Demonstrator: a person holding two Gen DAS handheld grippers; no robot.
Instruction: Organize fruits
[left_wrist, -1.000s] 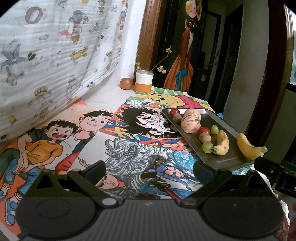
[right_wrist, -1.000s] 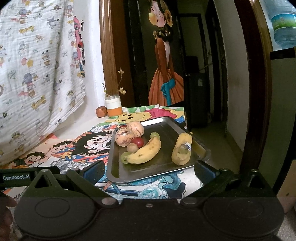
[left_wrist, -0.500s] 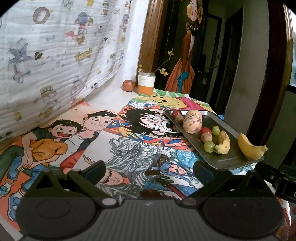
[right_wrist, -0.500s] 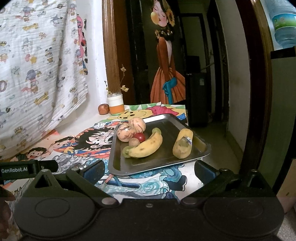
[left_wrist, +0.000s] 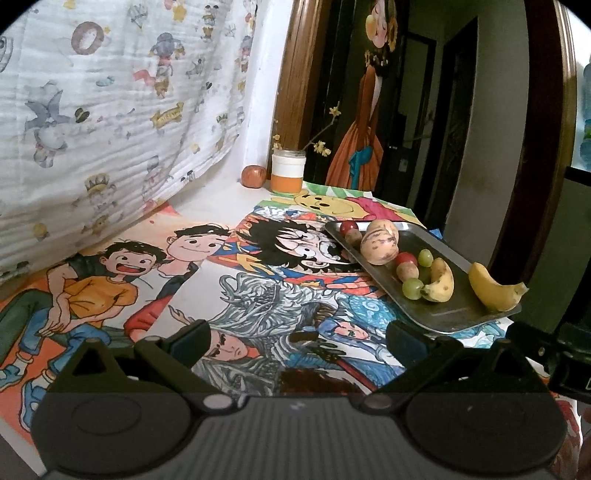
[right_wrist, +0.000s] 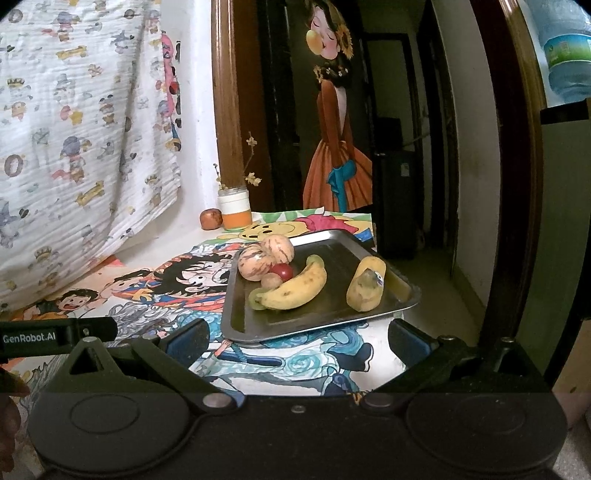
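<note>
Metal tray sits at the table's right end, one corner overhanging the edge. On it: two pale, brown-streaked round fruits touching each other at the far left corner; a red cherry-like fruit and a small brownish one just beside them; a long banana lying across the middle; green grapes at its near end. A second banana lies apart, toward the tray's right rim, sticker on its upper side.

Left gripper: fingers spread wide, nothing between them, hovering over the cartoon drawings well left of the tray. Right gripper: likewise spread and empty, short of the tray's near edge.

Surface: white tabletop nearly covered by bright hand-coloured cartoon sheets — children, a spiky-haired figure, a yellow bear. Far corner holds an orange-and-white jar with dried flower sprigs, a small reddish fruit just beside it.

Room: cartoon-print cloth hangs on the left wall down to the table. Wooden door frame behind the jar; a painting of a figure in an orange dress on the dark door. Dim corridor beyond. Water bottle at upper right.
</note>
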